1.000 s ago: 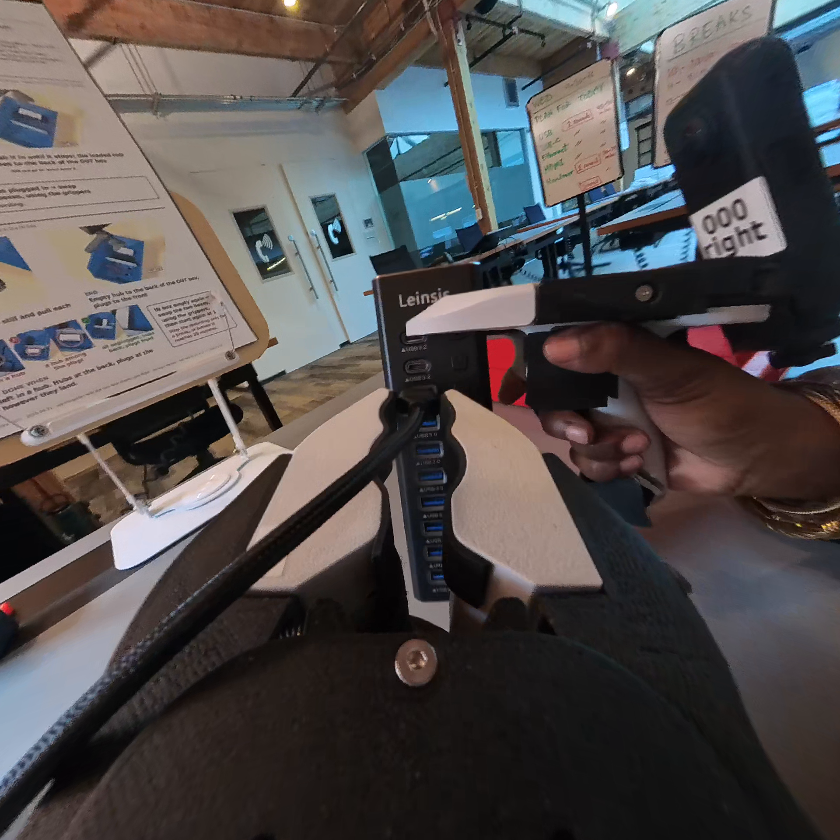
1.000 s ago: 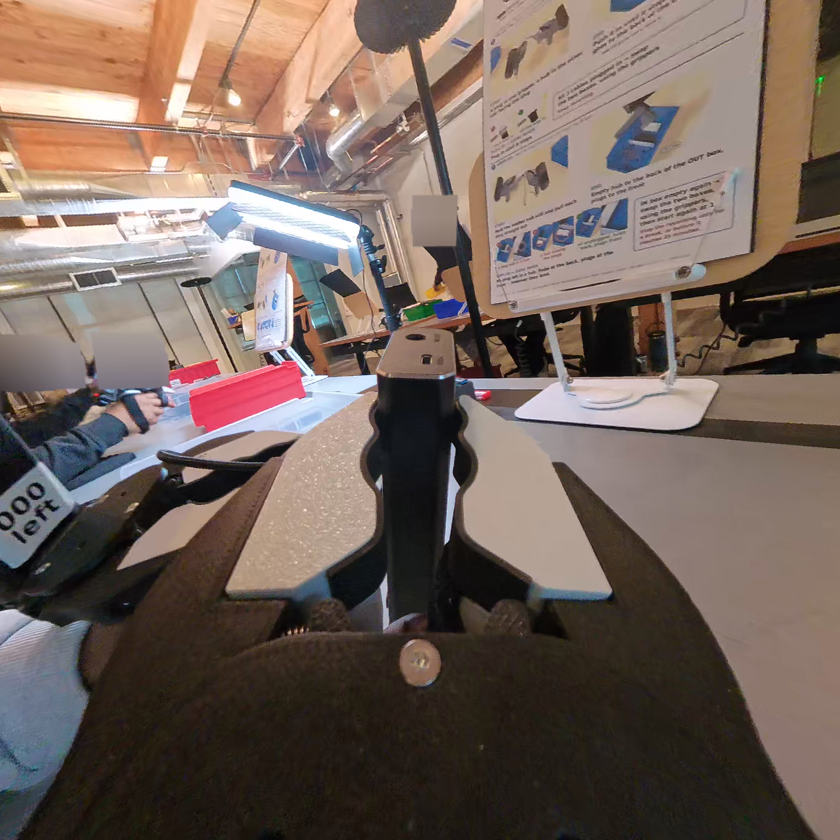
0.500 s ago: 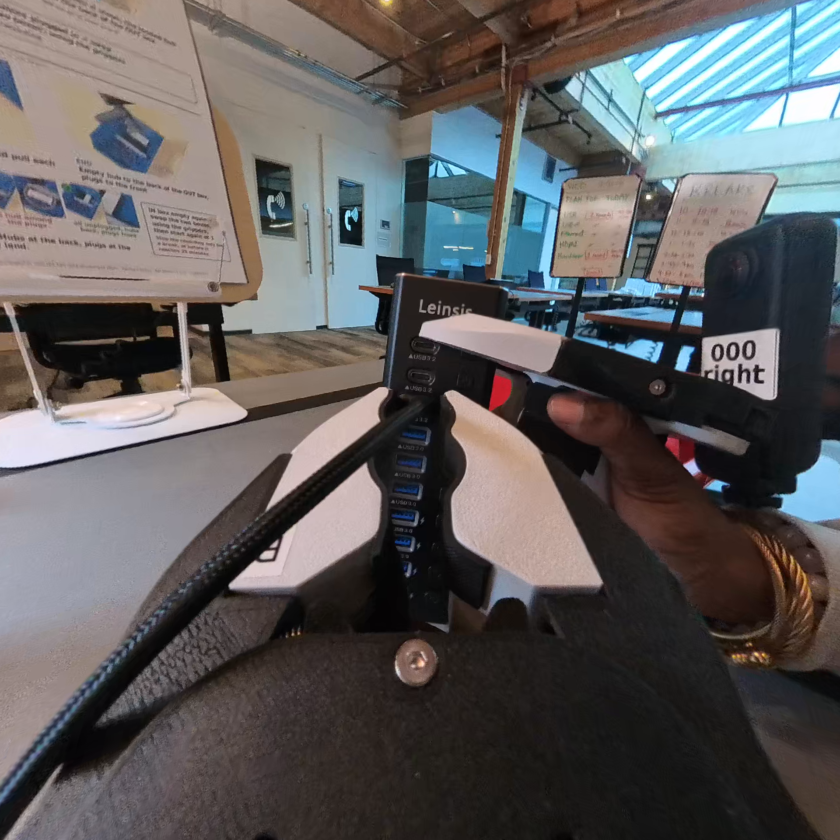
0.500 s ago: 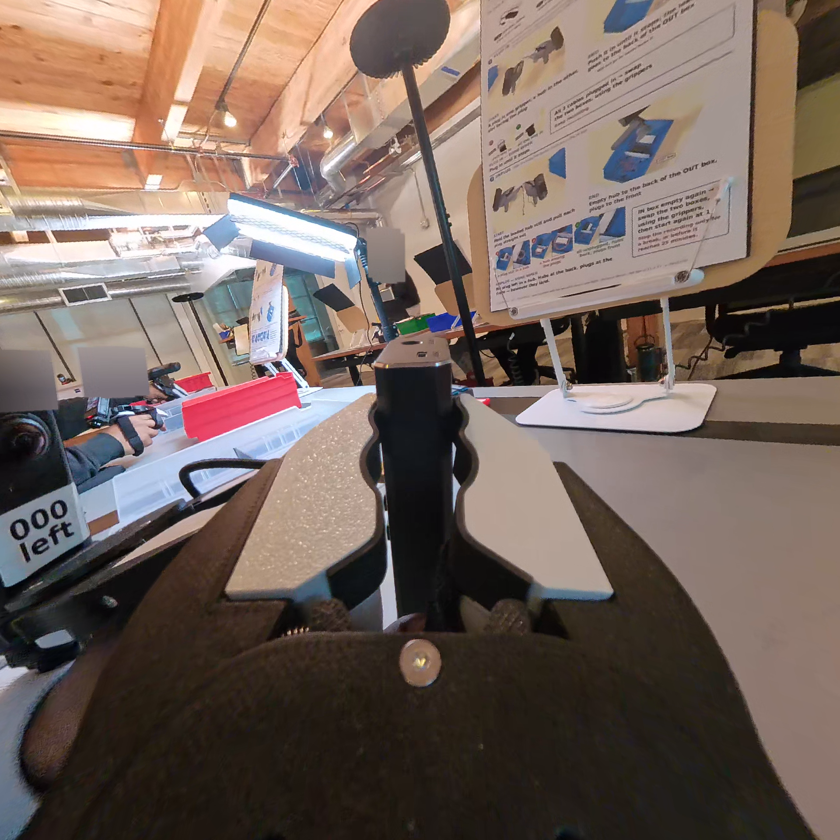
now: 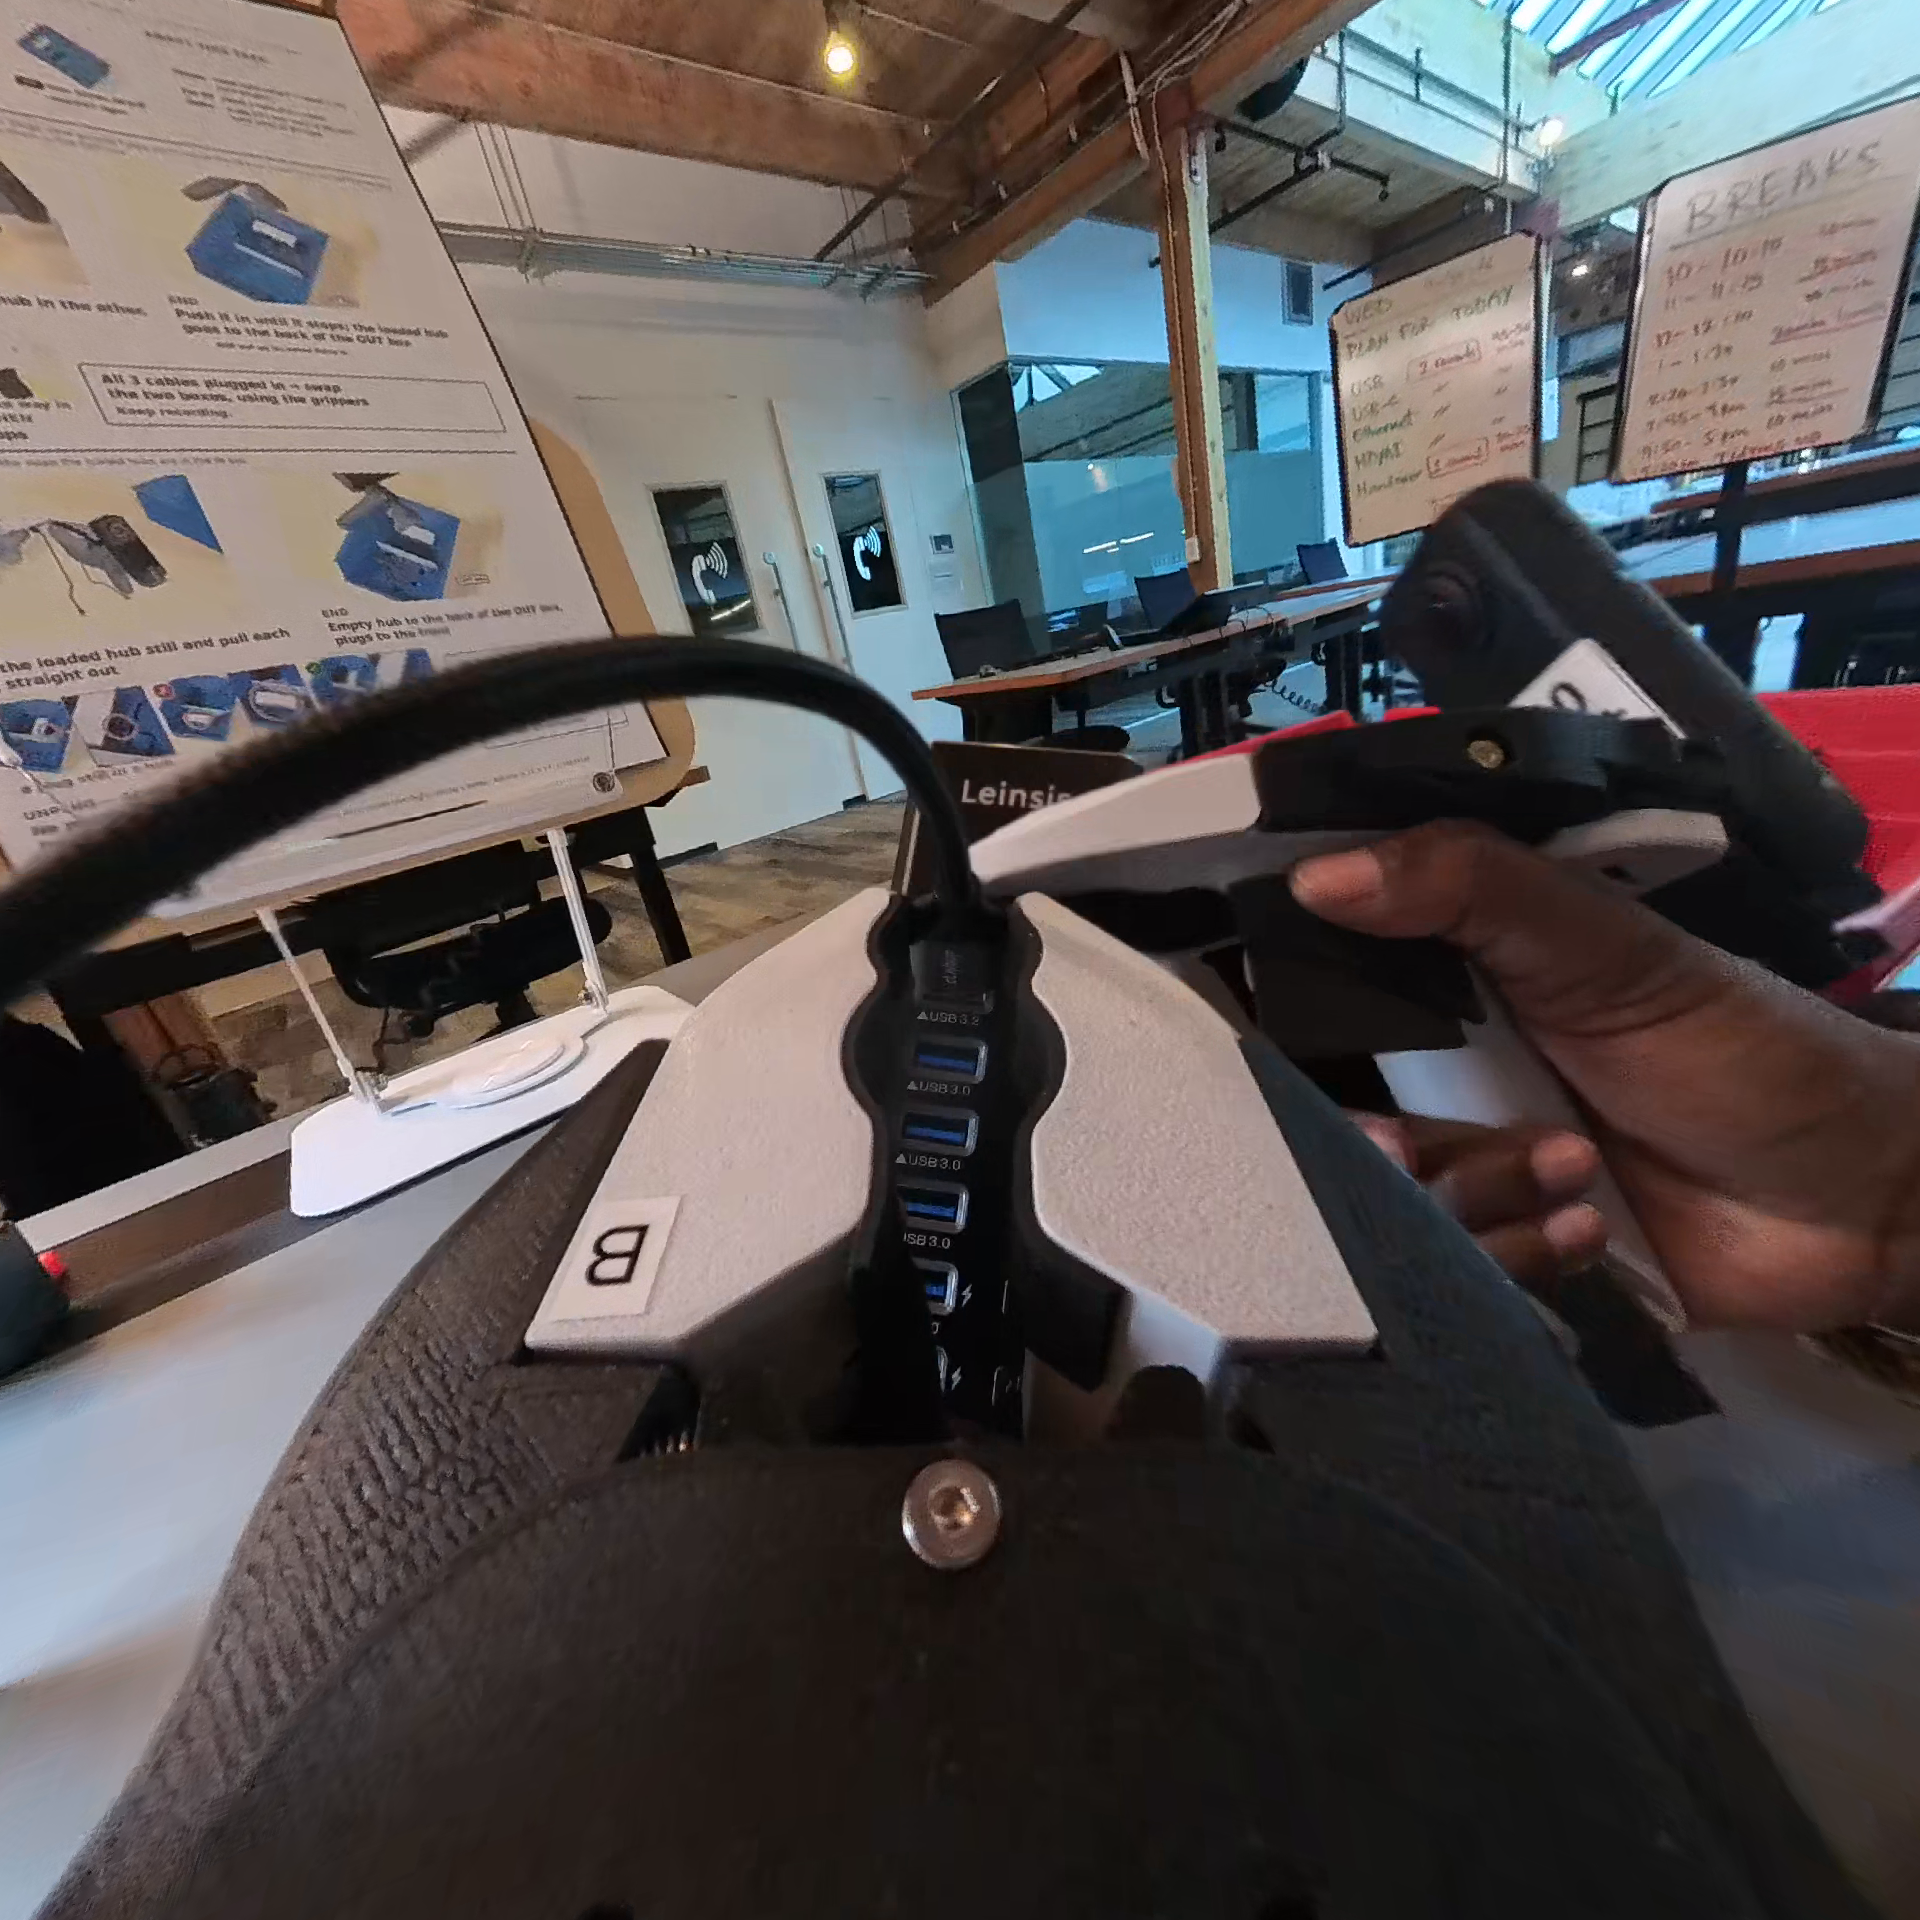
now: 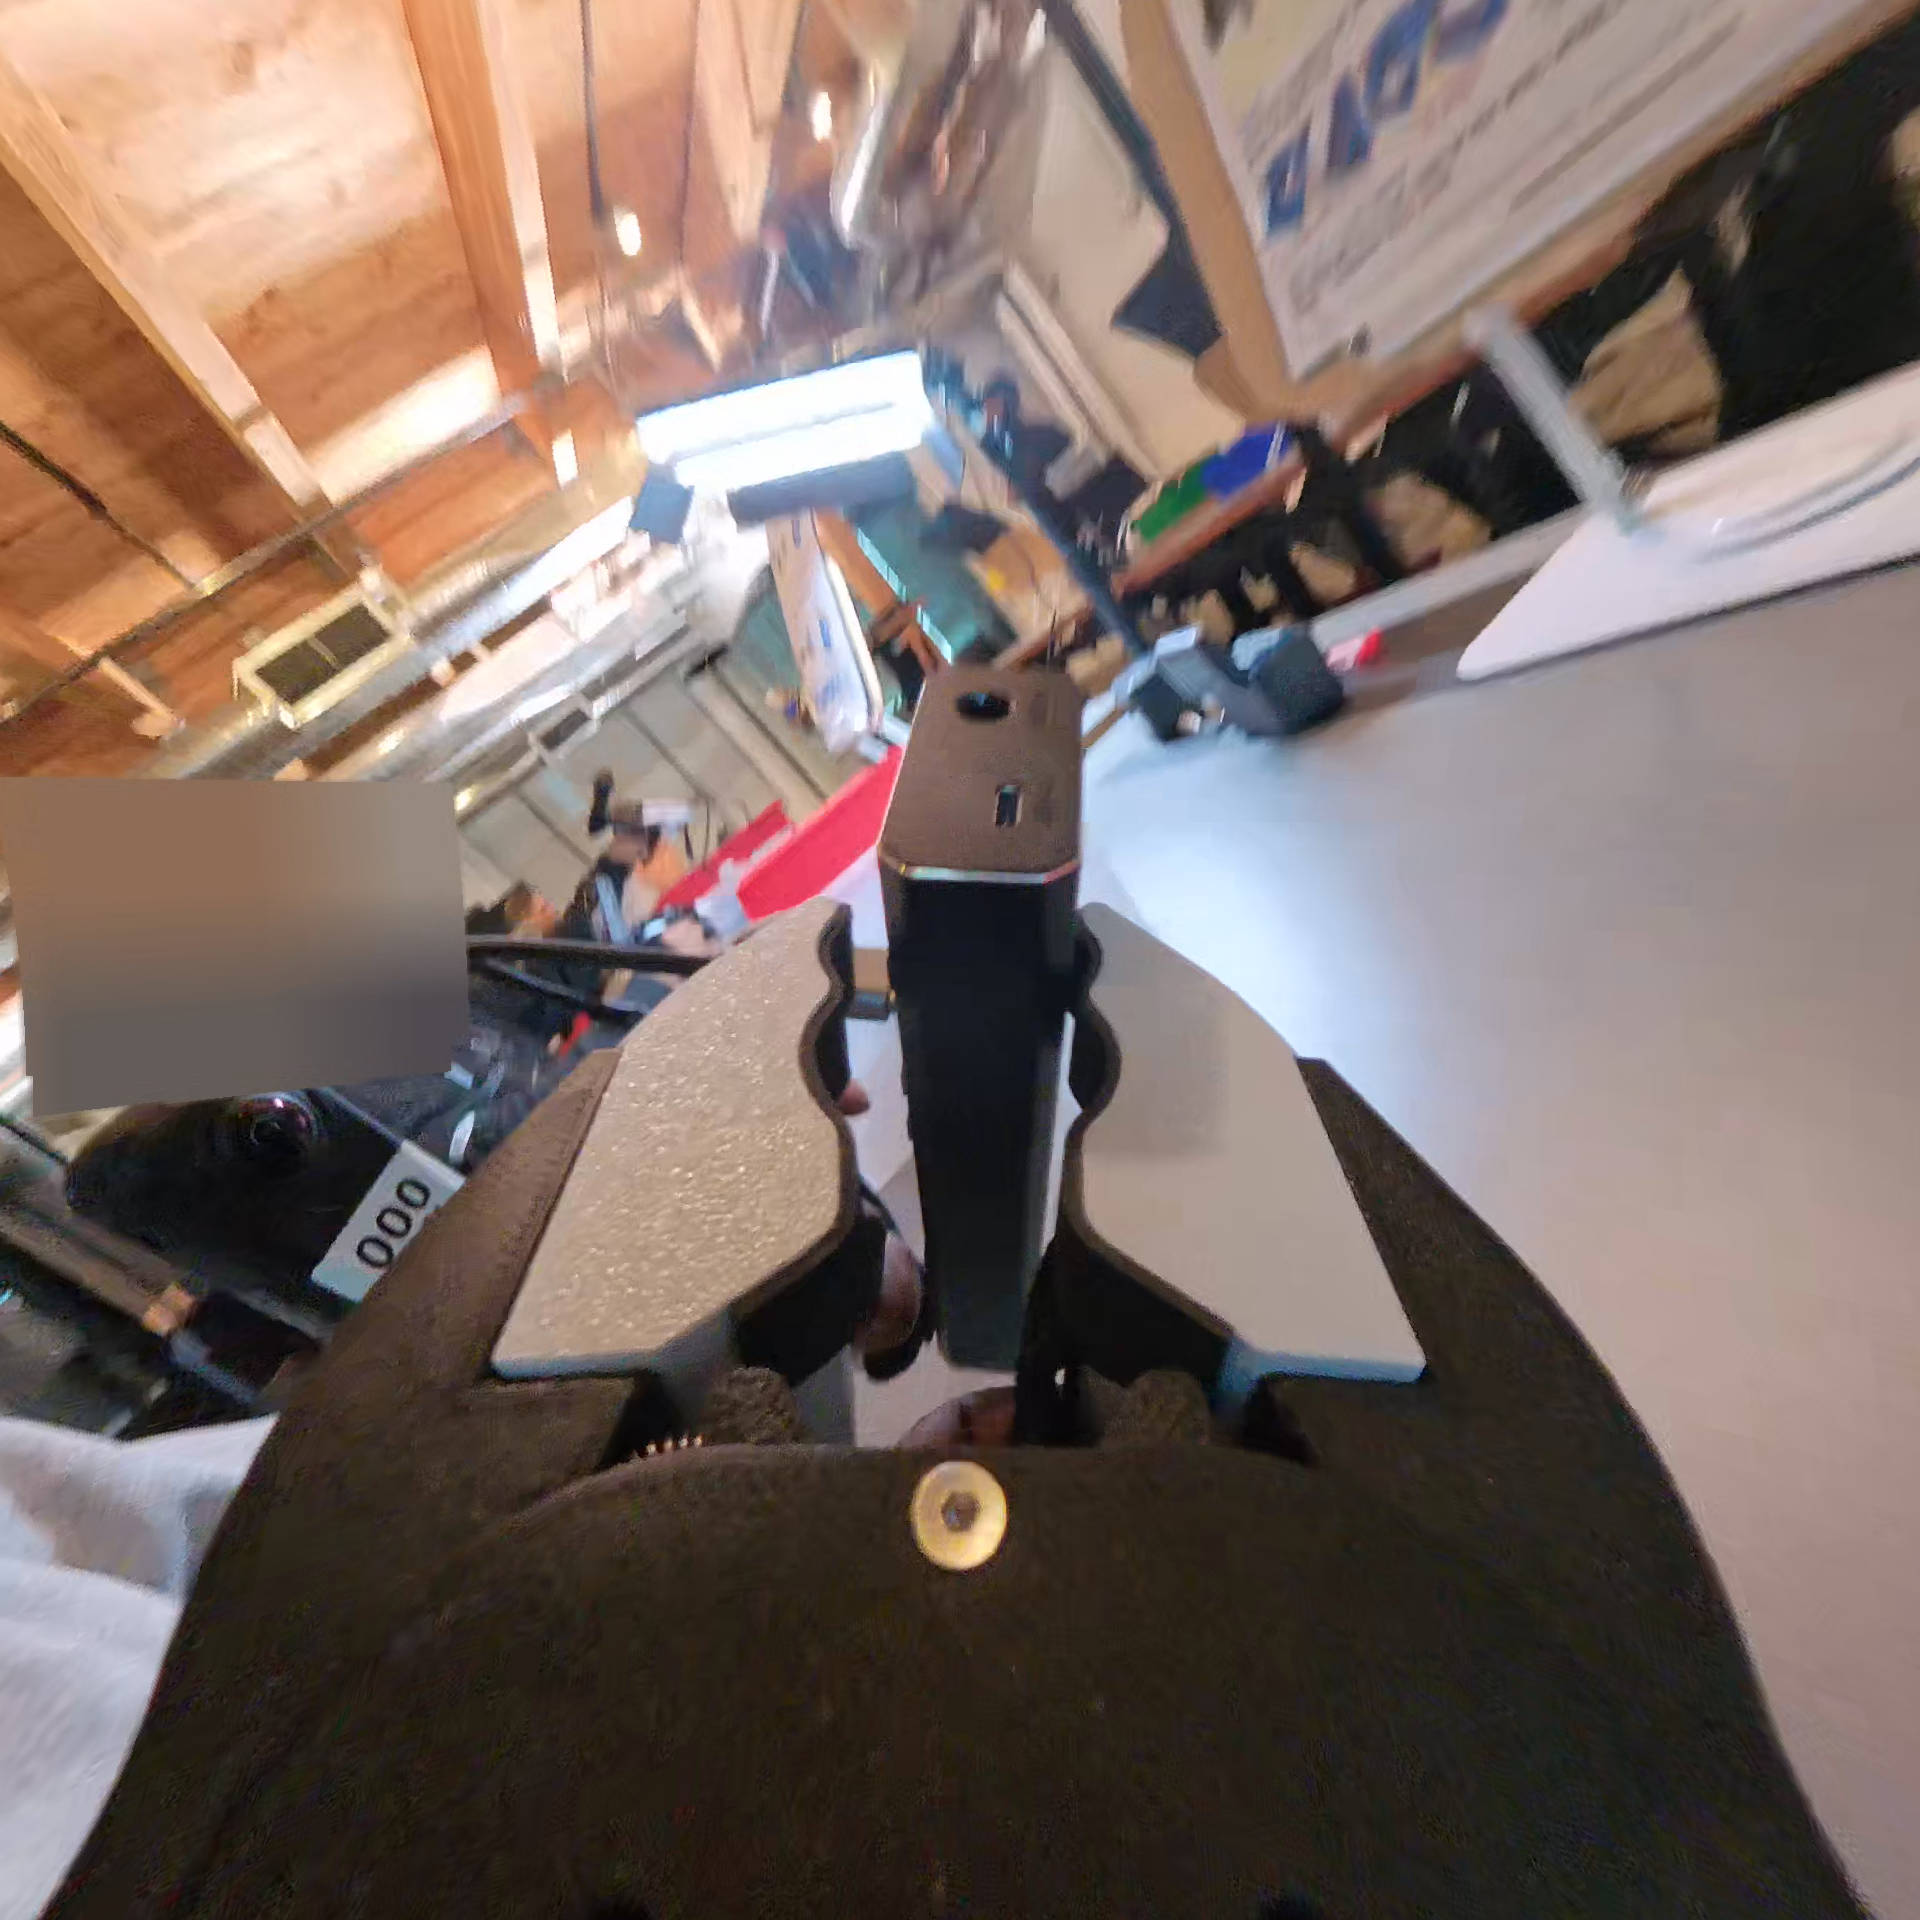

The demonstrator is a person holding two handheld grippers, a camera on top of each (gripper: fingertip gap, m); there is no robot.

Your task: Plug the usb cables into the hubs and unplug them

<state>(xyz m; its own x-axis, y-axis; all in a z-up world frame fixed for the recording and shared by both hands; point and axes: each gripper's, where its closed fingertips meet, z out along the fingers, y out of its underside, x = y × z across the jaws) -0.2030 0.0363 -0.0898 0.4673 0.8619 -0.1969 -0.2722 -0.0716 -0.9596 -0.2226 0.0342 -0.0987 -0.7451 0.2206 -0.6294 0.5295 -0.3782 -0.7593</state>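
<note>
Between the grainy white finger plates of the left gripper (image 5: pixel 951 914), in the left wrist view, a black braided USB cable (image 5: pixel 582 681) ends in a short black plug (image 5: pixel 948 971), and the tips are pinched on that plug. The plug sits at the upper end of a row of blue ports on a slim black USB hub (image 5: pixel 940 1132), whose glossy face runs down the gap between the plates; whether the plug is fully seated cannot be told. The cable arches up and away to the left in a wide loop. From the right, the right gripper (image 5: pixel 1049 842) reaches across the hub's top, carried by a bare hand (image 5: pixel 1662 1122). To the left lies smooth grey tabletop (image 5: pixel 125 1455), with a white stand base (image 5: pixel 468 1101) holding a tilted instruction board (image 5: pixel 260 416); that side is otherwise open.

In the right wrist view, the hub (image 6: pixel 982 1039) stands as a dark rectangular bar, its squared end cap showing a round socket and a small slot. The right gripper (image 6: pixel 961 935) has its white sparkly plates slightly spread: the right plate's black inner edge touches the hub, while a narrow gap shows on the left. The background is motion-blurred. Bare grey tabletop (image 6: pixel 1558 935) stretches wide to the right; the black left gripper (image 6: pixel 270 1195) crowds the lower left.
</note>
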